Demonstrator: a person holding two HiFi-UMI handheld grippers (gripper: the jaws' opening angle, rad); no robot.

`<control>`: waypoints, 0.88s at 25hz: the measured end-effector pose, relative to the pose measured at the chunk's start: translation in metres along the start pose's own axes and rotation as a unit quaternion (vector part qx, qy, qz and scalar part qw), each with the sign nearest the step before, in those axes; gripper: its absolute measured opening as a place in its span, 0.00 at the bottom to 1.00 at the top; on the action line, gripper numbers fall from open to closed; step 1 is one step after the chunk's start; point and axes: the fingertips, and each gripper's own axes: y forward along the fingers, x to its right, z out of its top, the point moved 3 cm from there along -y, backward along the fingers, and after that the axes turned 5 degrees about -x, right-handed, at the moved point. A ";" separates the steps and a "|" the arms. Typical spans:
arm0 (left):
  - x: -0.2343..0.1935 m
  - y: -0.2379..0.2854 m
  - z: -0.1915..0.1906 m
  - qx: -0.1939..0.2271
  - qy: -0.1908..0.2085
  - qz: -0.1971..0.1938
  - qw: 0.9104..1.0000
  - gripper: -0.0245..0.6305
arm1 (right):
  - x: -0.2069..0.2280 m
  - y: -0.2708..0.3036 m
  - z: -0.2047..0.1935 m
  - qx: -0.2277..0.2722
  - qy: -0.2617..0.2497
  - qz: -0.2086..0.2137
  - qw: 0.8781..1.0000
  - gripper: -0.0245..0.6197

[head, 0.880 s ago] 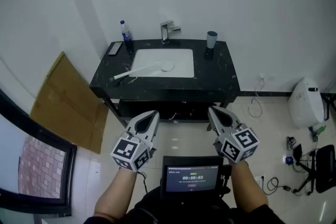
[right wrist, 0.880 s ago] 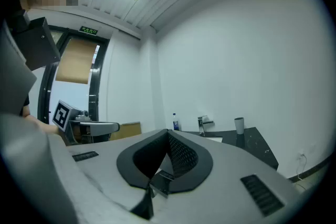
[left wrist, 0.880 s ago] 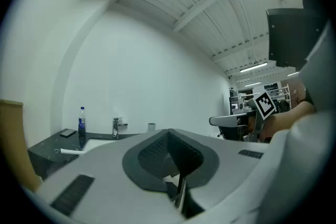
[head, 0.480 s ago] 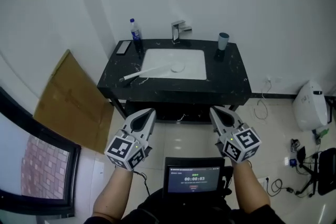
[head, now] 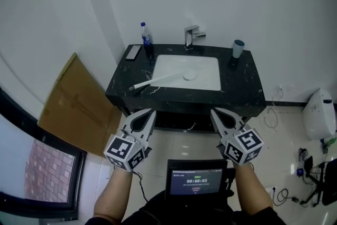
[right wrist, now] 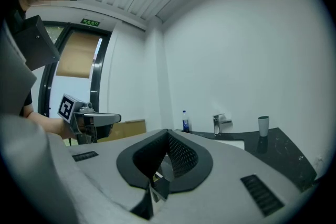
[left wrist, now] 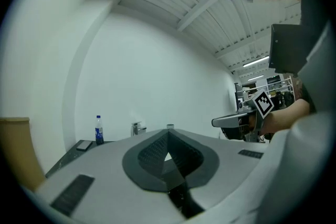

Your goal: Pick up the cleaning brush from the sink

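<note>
Jaws: both pairs are pressing together at their tips and pinching nothing; the left gripper (head: 149, 113) and right gripper (head: 216, 112) are pointing level, side by side.
Why held so: the person is probably carrying them idle while facing the counter, which is lying well ahead of both.
Marker cubes: each is showing a black-and-white square code, not words.
Small black screen (head: 196, 179): it is sitting at the person's waist and showing a red readout, seemingly 00:00:03; the line above it is too small to read.
Black marbled vanity counter (head: 247, 87): it is standing against the white wall, beyond a strip of pale floor.
White rectangular sink (head: 208, 81): it is sitting sunk into the countertop.
White long-handled cleaning brush (head: 158, 80): its round head is lying in the basin while its handle is sticking out over the left rim, probably the easiest part to grasp.
Back edge: a clear bottle with a blue cap (head: 146, 37), a chrome tap (head: 192, 37) and a grey cup (head: 238, 48) are standing upright; the bottle's label is unreadable.
Brown cardboard sheet (head: 73, 103): it is leaning against the left wall.
</note>
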 end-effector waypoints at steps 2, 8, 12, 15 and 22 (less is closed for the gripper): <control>-0.016 0.011 0.006 -0.007 -0.004 0.005 1.000 0.05 | 0.013 0.019 0.008 -0.001 0.005 0.008 1.000 0.05; -0.078 0.038 0.018 -0.017 -0.004 0.020 1.000 0.05 | 0.039 0.090 0.030 -0.003 0.005 0.015 1.000 0.05; -0.126 0.047 0.017 -0.018 -0.004 -0.002 1.000 0.05 | 0.033 0.143 0.030 -0.010 0.010 0.002 1.000 0.05; -0.178 0.053 0.013 -0.008 -0.004 -0.024 1.000 0.05 | 0.024 0.191 0.038 -0.007 0.002 -0.024 1.000 0.05; -0.314 0.059 0.000 -0.011 -0.003 -0.055 0.998 0.05 | -0.002 0.313 0.030 -0.003 0.082 -0.116 0.990 0.05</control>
